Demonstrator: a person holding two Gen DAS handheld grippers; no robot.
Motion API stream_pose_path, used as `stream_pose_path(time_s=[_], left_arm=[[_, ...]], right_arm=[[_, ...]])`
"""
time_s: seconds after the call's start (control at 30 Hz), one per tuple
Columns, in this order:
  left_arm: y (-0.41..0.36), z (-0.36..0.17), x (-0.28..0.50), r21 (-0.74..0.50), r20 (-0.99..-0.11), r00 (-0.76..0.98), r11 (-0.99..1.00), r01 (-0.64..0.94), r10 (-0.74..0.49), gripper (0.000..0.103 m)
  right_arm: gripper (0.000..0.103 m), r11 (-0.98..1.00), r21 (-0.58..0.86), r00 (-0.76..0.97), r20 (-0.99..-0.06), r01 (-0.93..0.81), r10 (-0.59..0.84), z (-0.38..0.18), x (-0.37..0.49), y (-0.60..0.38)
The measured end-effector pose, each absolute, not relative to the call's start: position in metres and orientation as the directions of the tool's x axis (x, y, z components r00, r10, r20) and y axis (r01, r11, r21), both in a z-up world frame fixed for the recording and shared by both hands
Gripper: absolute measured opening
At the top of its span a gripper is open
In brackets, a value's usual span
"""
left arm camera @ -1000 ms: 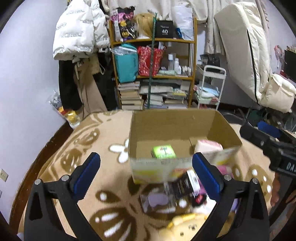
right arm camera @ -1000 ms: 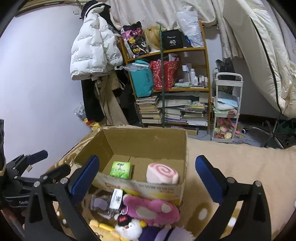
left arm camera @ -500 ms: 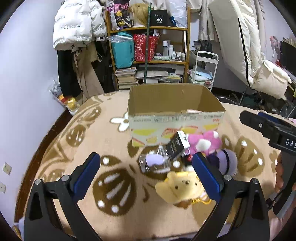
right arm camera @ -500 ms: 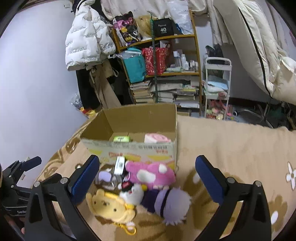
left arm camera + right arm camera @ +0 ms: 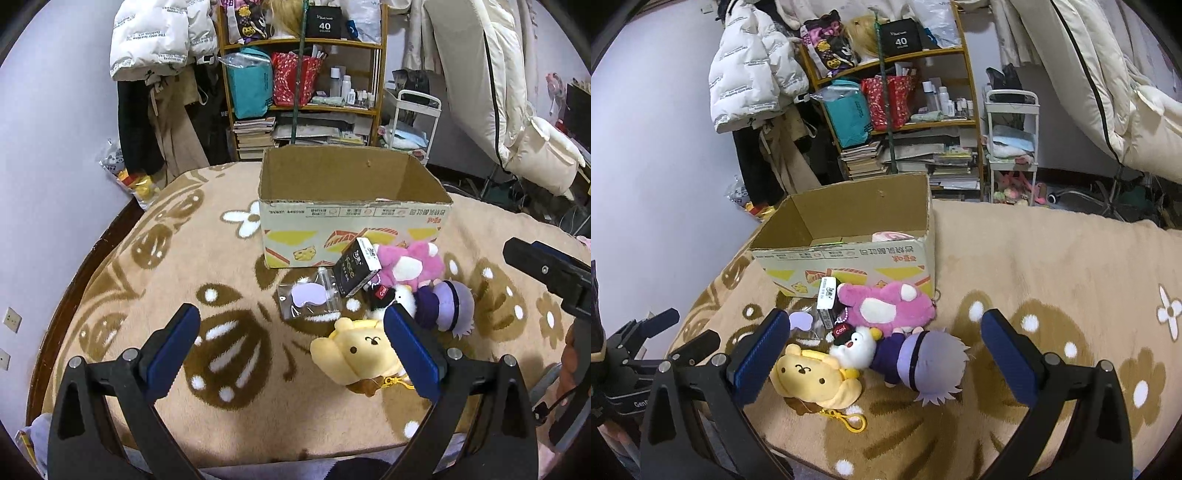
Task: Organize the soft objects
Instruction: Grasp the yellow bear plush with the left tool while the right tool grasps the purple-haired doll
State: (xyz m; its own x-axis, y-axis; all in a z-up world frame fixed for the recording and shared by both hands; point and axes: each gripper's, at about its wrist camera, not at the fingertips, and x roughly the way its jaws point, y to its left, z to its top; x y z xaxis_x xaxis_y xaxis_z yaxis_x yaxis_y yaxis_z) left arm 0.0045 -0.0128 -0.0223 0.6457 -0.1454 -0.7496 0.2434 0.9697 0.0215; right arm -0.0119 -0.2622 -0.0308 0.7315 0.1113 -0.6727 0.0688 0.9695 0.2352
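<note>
Plush toys lie heaped on the patterned blanket (image 5: pixel 1052 266) just in front of the cardboard box (image 5: pixel 849 254): from left, a yellow bear plush (image 5: pixel 812 376), a white duck plush (image 5: pixel 855 349), a pink plush (image 5: pixel 886 304) and a purple-haired doll (image 5: pixel 923 365), all touching. Left gripper (image 5: pixel 291 343) hangs released and empty, short of the heap; right gripper (image 5: pixel 882 354) likewise, fingers spread over the pile. Risk, by judgement: the toys overlap and the bear's yellow clip (image 5: pixel 855 421) trails, so a grasp may drag a neighbour or snag.
</note>
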Motion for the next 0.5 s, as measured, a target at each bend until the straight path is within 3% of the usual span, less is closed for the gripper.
stream_pose_path(time_s=[0.5], left_arm=[[-0.025, -0.049, 0.026, -0.006, -0.815, 0.557, 0.964, 0.265, -0.157, 0.099]], right_arm=[[0.103, 0.955, 0.273, 0.648, -0.75, 0.115, 0.136, -0.059, 0.012, -0.269]])
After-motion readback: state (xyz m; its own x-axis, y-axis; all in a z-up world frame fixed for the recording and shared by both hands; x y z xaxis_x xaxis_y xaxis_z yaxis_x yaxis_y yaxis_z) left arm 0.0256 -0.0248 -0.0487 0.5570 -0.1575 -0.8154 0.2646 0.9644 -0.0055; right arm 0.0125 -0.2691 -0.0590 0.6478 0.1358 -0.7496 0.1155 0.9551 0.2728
